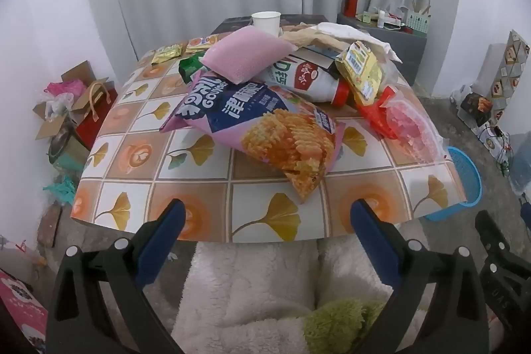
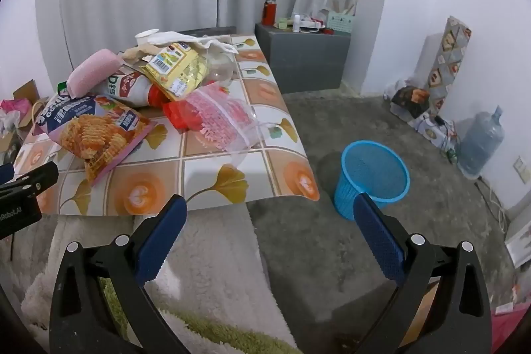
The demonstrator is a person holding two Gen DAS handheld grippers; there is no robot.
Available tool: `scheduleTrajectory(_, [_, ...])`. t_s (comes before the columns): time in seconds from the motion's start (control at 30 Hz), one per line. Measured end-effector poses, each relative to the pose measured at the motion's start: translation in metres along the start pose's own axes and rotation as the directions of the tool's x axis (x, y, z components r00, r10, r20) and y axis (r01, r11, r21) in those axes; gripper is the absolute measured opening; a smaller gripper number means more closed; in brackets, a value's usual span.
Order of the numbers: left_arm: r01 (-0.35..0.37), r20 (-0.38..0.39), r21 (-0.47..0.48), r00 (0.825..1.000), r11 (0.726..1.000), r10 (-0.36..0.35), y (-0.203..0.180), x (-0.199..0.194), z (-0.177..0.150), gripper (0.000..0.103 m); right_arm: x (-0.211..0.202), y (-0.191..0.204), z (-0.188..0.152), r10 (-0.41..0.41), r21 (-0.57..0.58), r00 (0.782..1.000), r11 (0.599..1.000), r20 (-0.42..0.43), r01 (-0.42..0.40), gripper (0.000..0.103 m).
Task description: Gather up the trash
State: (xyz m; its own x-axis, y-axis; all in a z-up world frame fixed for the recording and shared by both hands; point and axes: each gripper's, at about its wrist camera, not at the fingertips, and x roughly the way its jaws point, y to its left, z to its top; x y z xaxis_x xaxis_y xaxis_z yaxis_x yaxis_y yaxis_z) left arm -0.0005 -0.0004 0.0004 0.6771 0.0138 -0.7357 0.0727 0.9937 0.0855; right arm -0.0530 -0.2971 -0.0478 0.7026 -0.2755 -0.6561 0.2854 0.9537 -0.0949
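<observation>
A pile of trash lies on the table (image 1: 199,208) with the ginkgo-leaf cloth: a large pink chip bag (image 1: 268,128) (image 2: 96,128), a pink sponge-like pad (image 1: 245,53), a white bottle with a red cap (image 1: 308,78), a yellow wrapper (image 1: 361,72) (image 2: 176,68), a clear bag with pink and red contents (image 1: 405,118) (image 2: 219,118) and a paper cup (image 1: 265,22). A blue mesh bin (image 2: 371,178) stands on the floor right of the table. My left gripper (image 1: 267,214) is open and empty at the table's near edge. My right gripper (image 2: 268,211) is open and empty, between table corner and bin.
A grey cabinet (image 2: 302,58) with a red flask and small items stands behind the table. Cardboard boxes and bags (image 1: 73,108) lie on the floor at left. A water jug (image 2: 481,141) and a patterned box are by the right wall. A fluffy white rug (image 1: 252,294) lies below me.
</observation>
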Motion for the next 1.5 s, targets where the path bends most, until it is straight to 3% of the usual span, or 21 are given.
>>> scheduleTrajectory(0.53, [-0.024, -0.013, -0.047, 1.0, 0.999, 0.024, 0.018, 0.003, 0.004, 0.097, 0.003, -0.015, 0.004, 0.005, 0.035, 1.0, 0.999, -0.001, -0.005, 0.096])
scheduleTrajectory(1.5, [-0.024, -0.014, -0.048, 1.0, 0.999, 0.023, 0.018, 0.003, 0.003, 0.097, 0.003, -0.015, 0.005, 0.012, 0.04, 1.0, 0.999, -0.009, -0.012, 0.096])
